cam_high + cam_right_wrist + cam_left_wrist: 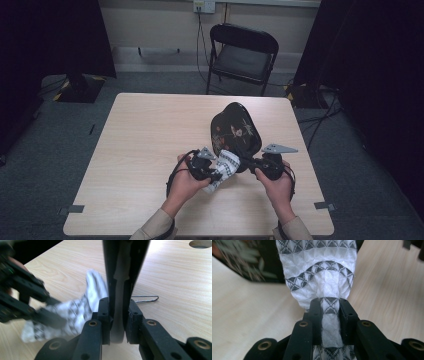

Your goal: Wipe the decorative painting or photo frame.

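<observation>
Both forearms come in from the near edge of the table, each hand wrapped around a gripper, the two set close together and angled inward. The left gripper (216, 173) has its jaws clamped tight on a white patterned cloth (322, 277). The right gripper (248, 165) has its jaws pinched on the rim of a black lacquered tray (235, 129), held tilted up on edge

The tray (236, 128) stands tilted on the worktop (145, 145), right of centre; the cloth (223, 170) lies against its near edge; a chair (242, 56) stands behind the worktop.
</observation>
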{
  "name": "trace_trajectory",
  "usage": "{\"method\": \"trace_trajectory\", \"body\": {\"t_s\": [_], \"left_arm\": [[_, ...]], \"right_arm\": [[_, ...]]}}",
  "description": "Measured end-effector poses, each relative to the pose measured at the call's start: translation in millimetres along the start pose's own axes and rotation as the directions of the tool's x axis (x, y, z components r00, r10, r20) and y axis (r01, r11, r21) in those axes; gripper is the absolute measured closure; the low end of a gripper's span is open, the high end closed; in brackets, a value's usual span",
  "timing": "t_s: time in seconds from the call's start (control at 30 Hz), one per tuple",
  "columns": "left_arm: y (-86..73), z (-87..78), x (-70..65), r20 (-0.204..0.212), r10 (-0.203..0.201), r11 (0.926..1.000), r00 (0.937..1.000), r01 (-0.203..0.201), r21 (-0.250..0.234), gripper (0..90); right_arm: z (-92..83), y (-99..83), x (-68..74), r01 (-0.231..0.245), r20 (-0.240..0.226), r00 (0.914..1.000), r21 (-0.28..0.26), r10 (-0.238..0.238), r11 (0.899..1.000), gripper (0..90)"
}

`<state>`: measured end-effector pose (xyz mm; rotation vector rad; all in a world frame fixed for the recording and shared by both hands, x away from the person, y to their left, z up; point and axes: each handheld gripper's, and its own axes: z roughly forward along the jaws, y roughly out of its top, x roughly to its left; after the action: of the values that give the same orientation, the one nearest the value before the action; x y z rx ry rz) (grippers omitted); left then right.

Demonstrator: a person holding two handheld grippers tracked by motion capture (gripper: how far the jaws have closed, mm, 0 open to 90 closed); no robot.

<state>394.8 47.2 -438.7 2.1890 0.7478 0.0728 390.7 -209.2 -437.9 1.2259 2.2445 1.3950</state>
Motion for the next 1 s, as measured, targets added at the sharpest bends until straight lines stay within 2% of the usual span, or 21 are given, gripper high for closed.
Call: {"method": "trace_trajectory", "body": {"t_s": [0.13, 0.3, 0.4, 0.5, 0.67, 1.0], "left_arm": [[22.6, -17.6, -2.0, -0.012, 0.03, 0.9985, 0.9995, -0.03, -0.046, 75.3], [56.5, -37.6, -8.4, -0.043, 0.076, 0.992, 0.9962, -0.079, -0.098, 75.3], [76.6, -45.0, -13.7, -0.058, 0.107, 0.9865, 0.9925, -0.114, -0.118, 75.3], [89.8, -44.2, -17.1, -0.063, 0.119, 0.9843, 0.9909, -0.126, -0.123, 75.2], [90.3, -35.8, -17.1, -0.054, 0.117, 0.9859, 0.9917, -0.123, -0.114, 75.2], [70.7, -23.6, -14.7, -0.034, 0.102, 0.9907, 0.9942, -0.105, -0.087, 75.2]], "right_arm": [[-0.1, 0.1, -0.2, -0.003, 0.002, 1.0, 0.0, 0.003, 1.0, 78.0], [-0.1, 0.1, 0.1, 0.0, 0.005, 1.0, 0.001, 0.0, 1.0, 78.1], [-0.1, 0.1, 0.3, 0.0, 0.006, 1.0, 0.001, 0.0, 1.0, 78.2], [0.0, 0.1, 0.4, 0.001, 0.006, 1.0, 0.0, -0.001, 1.0, 78.2], [-1.3, 0.1, -0.3, -0.001, 0.008, 1.0, 0.0, 0.001, 1.0, 78.3], [-1.2, 0.0, -0.1, 0.0, 0.008, 1.0, 0.002, 0.0, 1.0, 78.3]]}}
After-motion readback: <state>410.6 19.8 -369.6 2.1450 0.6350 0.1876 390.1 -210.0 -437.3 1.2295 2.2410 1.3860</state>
